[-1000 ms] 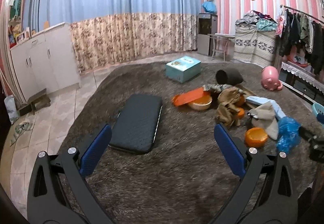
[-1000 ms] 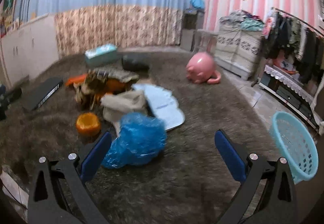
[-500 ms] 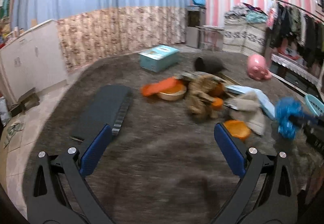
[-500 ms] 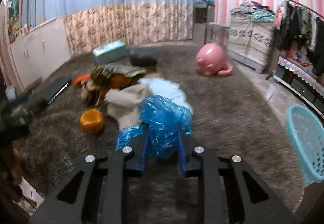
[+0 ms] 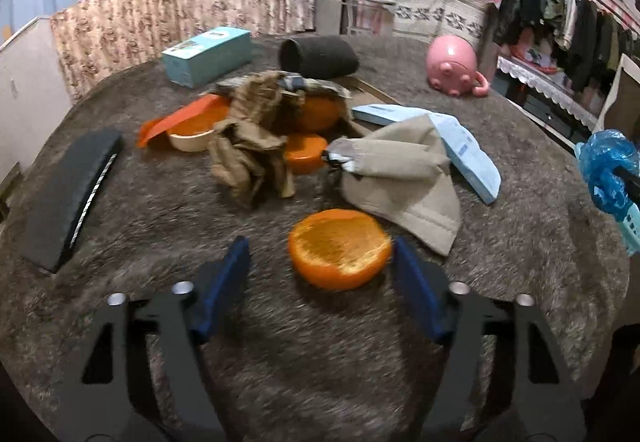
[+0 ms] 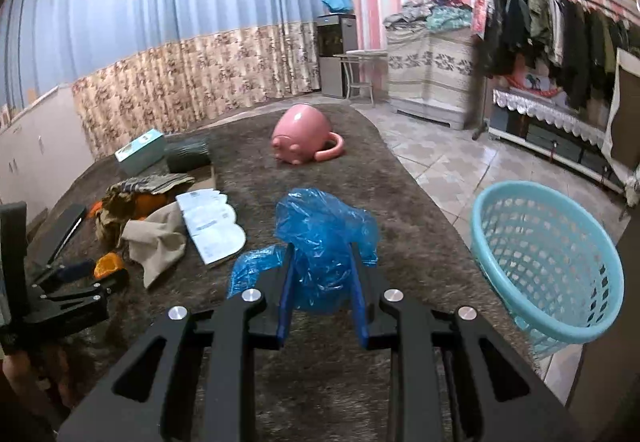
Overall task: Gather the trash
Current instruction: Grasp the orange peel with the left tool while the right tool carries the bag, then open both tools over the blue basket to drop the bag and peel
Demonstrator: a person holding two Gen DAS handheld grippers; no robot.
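Observation:
An orange peel half (image 5: 339,253) lies hollow side up on the brown carpet (image 5: 320,362). My left gripper (image 5: 320,248) straddles it with its jaws closing; the right pad is almost at the rind and a gap remains on the left. My right gripper (image 6: 322,254) is shut on a crumpled blue plastic bag (image 6: 324,238) and holds it above the carpet. The bag (image 5: 606,166) also shows at the right edge of the left wrist view. A pale blue mesh basket (image 6: 552,262) stands on the tiles right of the right gripper.
Beyond the peel lies a pile: brown cloth (image 5: 252,146), beige cloth (image 5: 400,178), pale blue papers (image 5: 464,146) and orange bowls (image 5: 192,122). A dark flat case (image 5: 68,190) lies left. A teal box (image 5: 208,54), dark roll (image 5: 320,56) and pink pig (image 5: 454,64) sit farther back.
My left gripper came forward and down over the orange peel and its jaws narrowed. My right gripper shut on the blue bag, lifted it and swung right toward the basket.

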